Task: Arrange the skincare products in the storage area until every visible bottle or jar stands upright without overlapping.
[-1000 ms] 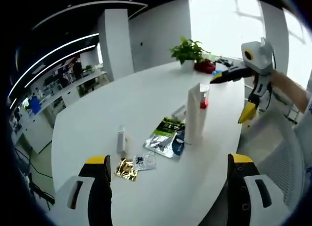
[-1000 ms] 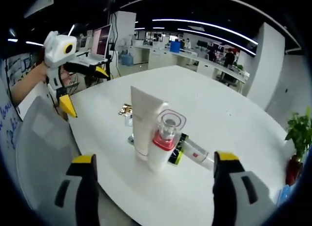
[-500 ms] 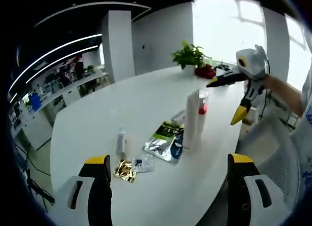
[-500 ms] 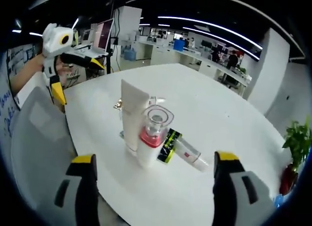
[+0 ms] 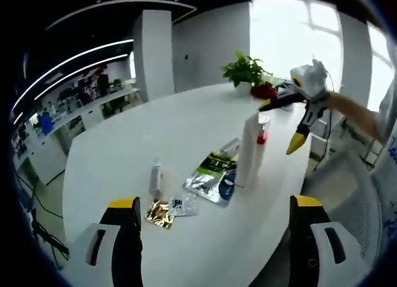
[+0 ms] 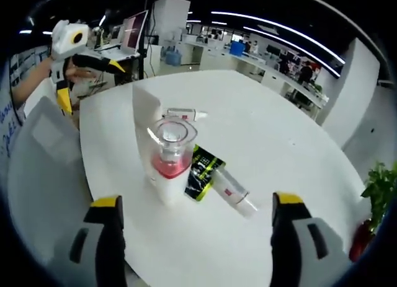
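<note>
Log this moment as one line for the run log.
left gripper: open, empty | right gripper: open, empty, facing pump bottle | white tube: upright | small tube: lying flat

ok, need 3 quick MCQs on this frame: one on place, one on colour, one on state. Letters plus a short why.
1. Where does the gold foil sachet lie?
A. on the white table
B. on a chair
C. in a jaw

2. What colour is the band under the clear cap of the white pump bottle?
A. blue
B. red
C. green

3. How is the tall white tube posed?
A. lying flat
B. upright
C. held aloft

Key: A, it rests on the tabletop near the left gripper; B, red band shows; B, it stands on end.
</note>
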Motion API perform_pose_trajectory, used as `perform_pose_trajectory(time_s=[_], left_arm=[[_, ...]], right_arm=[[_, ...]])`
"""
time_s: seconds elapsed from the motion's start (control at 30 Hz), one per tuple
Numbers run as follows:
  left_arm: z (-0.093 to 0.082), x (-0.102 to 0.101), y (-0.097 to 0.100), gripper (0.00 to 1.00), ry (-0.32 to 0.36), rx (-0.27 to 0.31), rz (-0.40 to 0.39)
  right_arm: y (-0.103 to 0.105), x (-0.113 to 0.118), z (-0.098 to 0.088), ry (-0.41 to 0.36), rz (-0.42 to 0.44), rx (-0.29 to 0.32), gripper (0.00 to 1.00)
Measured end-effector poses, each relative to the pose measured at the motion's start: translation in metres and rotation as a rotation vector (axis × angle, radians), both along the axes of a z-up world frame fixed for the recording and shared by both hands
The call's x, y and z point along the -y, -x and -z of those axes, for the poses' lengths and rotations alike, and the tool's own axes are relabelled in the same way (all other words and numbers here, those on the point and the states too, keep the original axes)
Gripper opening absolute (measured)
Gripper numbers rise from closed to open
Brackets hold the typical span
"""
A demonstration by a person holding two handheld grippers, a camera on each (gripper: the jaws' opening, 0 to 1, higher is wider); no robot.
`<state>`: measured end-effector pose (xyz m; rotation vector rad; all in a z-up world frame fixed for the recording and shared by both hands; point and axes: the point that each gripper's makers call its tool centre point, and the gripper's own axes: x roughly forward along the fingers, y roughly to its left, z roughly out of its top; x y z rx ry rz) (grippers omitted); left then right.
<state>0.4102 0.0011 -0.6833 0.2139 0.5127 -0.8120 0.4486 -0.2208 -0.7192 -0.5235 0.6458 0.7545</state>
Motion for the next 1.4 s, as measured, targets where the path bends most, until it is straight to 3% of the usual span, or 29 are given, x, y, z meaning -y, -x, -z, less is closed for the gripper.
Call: perform_pose_trajectory(time_s=[0.3, 0.57, 1.07, 1.4], left_arm=[[0.005, -0.005, -0.001, 0.97, -0.005, -0.017, -0.002], [0.005, -0.007, -0.002, 0.97, 0.0, -0.021, -0.007], [0.01, -0.008, -0.004, 0.97, 0.005, -0.035, -0.008], [0.014, -0.005, -0.001, 0.97, 0.009, -0.05, -0.008]], right_arm=[[-0.019, 0.017, 0.019, 0.137, -0.068, -0.022, 0.95], [-0.033, 0.03, 0.029, 0.214, -0.11, -0.041, 0.82], [-0.062, 0.042, 0.048, 0.268, -0.142, -0.113, 0.56], [-0.078, 0.041, 0.06, 0.306, -0.216, -0.165, 0.41]])
